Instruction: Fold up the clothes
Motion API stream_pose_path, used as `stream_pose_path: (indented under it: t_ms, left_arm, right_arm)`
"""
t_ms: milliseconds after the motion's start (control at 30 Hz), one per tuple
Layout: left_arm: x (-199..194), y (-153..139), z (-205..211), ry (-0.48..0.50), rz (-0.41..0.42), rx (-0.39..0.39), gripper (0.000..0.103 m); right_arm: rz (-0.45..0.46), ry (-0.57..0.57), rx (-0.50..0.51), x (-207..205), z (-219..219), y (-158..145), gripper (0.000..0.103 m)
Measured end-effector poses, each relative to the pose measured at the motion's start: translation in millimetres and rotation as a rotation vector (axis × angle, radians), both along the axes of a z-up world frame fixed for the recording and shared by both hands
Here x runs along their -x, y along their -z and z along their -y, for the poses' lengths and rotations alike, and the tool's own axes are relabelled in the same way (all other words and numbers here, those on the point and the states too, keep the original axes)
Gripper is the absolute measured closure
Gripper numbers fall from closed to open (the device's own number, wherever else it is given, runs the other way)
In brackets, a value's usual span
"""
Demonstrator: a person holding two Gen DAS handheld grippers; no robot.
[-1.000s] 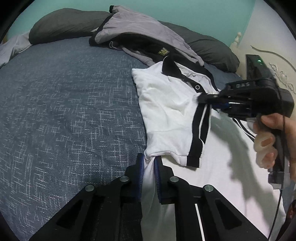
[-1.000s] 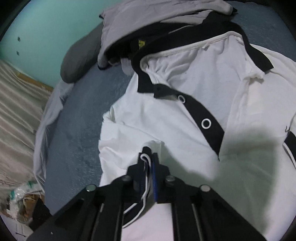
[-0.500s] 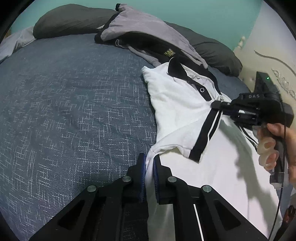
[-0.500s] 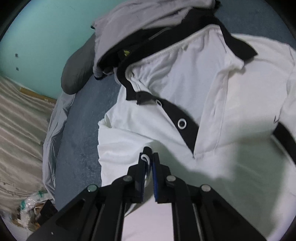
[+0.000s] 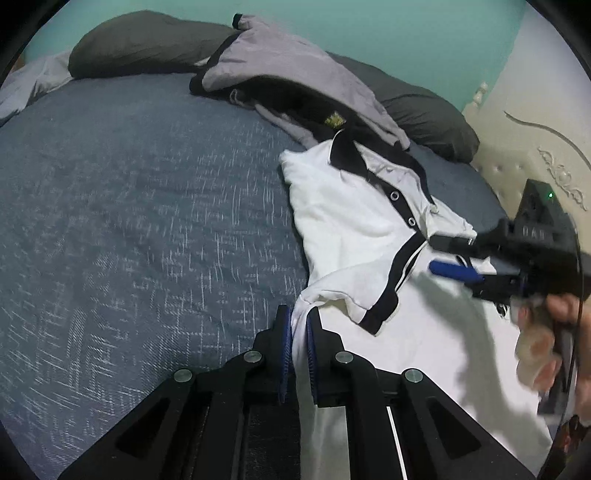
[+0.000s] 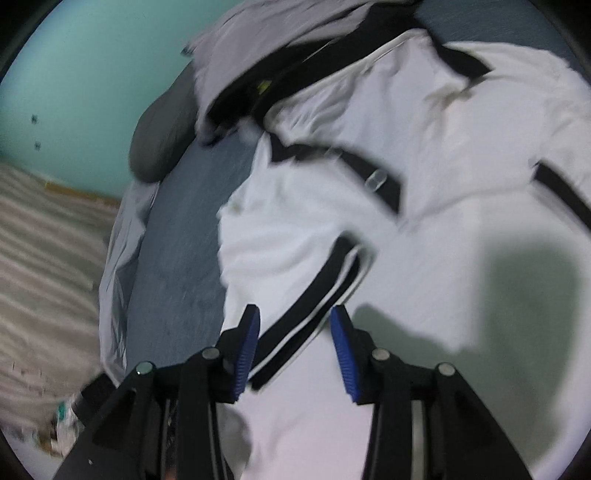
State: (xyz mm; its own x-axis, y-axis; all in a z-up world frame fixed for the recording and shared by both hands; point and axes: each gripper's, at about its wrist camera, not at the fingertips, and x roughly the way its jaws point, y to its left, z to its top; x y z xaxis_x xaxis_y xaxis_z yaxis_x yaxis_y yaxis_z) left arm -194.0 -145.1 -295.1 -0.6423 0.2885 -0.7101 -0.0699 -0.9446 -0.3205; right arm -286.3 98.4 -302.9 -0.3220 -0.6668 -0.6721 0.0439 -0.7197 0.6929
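bedspread [image 5: 129, 221] fills left view; right's blur perhaps shows floor [image 6: 48, 258].

A bed [image 5: 140, 229] with a blue-grey flecked cover fills the room, dark grey pillows [image 5: 144, 44] at twelve o'clock. Behind them stands a teal wall [image 5: 406, 33]; a cream carved headboard [image 5: 532, 147] sits at two o'clock.
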Motion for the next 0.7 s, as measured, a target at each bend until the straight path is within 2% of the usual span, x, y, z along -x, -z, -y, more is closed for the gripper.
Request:
stream_pose_path:
  t_ms: [133, 367, 467, 500, 533, 600, 700]
  left_arm:
    - [1.2, 4.8, 3.6, 0.006, 0.028, -0.016, 0.094]
    - [2.6, 11.3, 13.0, -0.008, 0.079, -0.040, 0.094]
    - [1.9, 10.4, 14.8, -0.020, 0.075, -0.049, 0.093]
    - [1.3, 10.1, 14.6, -0.022, 0.073, -0.049, 0.093]
    - [0.8, 9.9, 14.6, -0.023, 0.071, -0.050, 0.093]
    - [0.2, 9.3, 16.1, -0.028, 0.071, -0.049, 0.093]
    - [-0.3, 5.5, 22.9, -0.056, 0.065, -0.058, 0.093]
  right_arm:
    - [0.034, -0.049, 0.034, -12.1, 23.2, 8.0, 0.062]
    - [0.040, -0.106, 0.046, -19.0, 54.6, 16.6, 0.065]
    - [0.043, -0.139, 0.040, -18.2, 65.8, 22.0, 0.080]
    - [0.042, -0.149, 0.039, -18.1, 68.1, 23.8, 0.090]
    - [0.041, -0.153, 0.034, -18.3, 68.9, 24.6, 0.095]
    - [0.032, -0.170, 0.029, -20.6, 69.3, 22.7, 0.100]
    - [0.038, -0.196, 0.008, -23.7, 66.5, 18.8, 0.100]
